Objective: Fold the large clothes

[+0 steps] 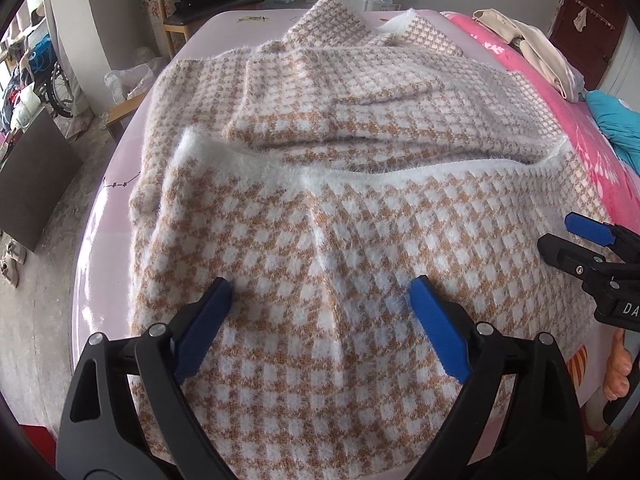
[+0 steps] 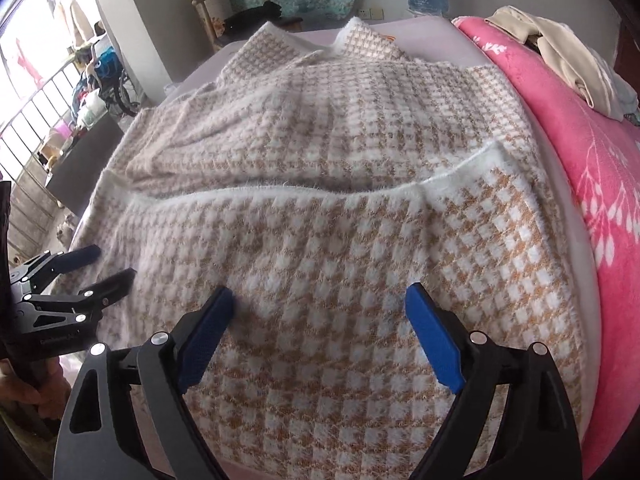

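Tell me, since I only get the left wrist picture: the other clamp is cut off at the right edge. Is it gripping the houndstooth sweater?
Observer: No. The right wrist view shows the right gripper open over the houndstooth sweater, with nothing pinched between its blue pads.
Operator: And my own clamp, seen from over there?
Observer: The left gripper is open too, at the sweater's left edge. A hand holds it from below, which your view never shows.
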